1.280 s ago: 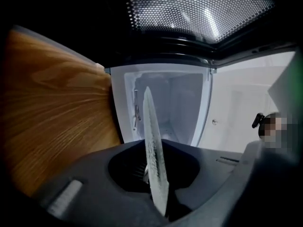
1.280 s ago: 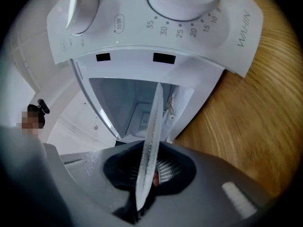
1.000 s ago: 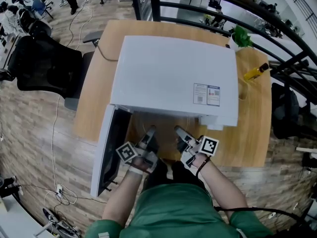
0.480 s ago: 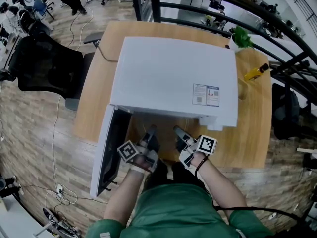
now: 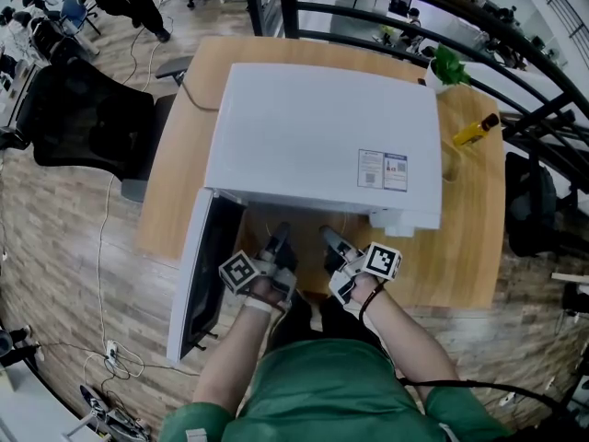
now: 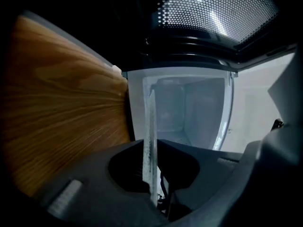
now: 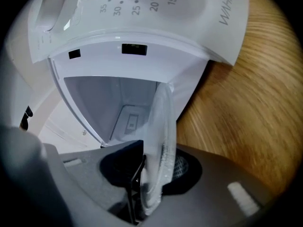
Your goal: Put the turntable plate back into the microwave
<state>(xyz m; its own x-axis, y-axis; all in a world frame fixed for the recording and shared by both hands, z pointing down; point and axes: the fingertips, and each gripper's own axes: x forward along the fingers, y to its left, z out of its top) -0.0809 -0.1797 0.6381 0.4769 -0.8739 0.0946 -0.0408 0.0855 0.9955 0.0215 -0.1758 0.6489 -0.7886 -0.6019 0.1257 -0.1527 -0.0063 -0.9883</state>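
We clamp left gripper (image 6: pixel 152 200) on plate (image 6: pixel 150 141); right gripper (image 7: pixel 156 193) jaws just opening around it, microwave (image 5: pixel 322 136) at 12 o'clock.

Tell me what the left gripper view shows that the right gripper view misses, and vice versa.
Left gripper view only: the open door's perforated window at the top of the frame. Right gripper view only: the control panel with its timer numbers. Both: the glass turntable plate edge-on between the jaws, the microwave cavity ahead, the wooden table beside it. The left gripper pinches the plate; the right gripper's jaws have just been opening, the plate between them.
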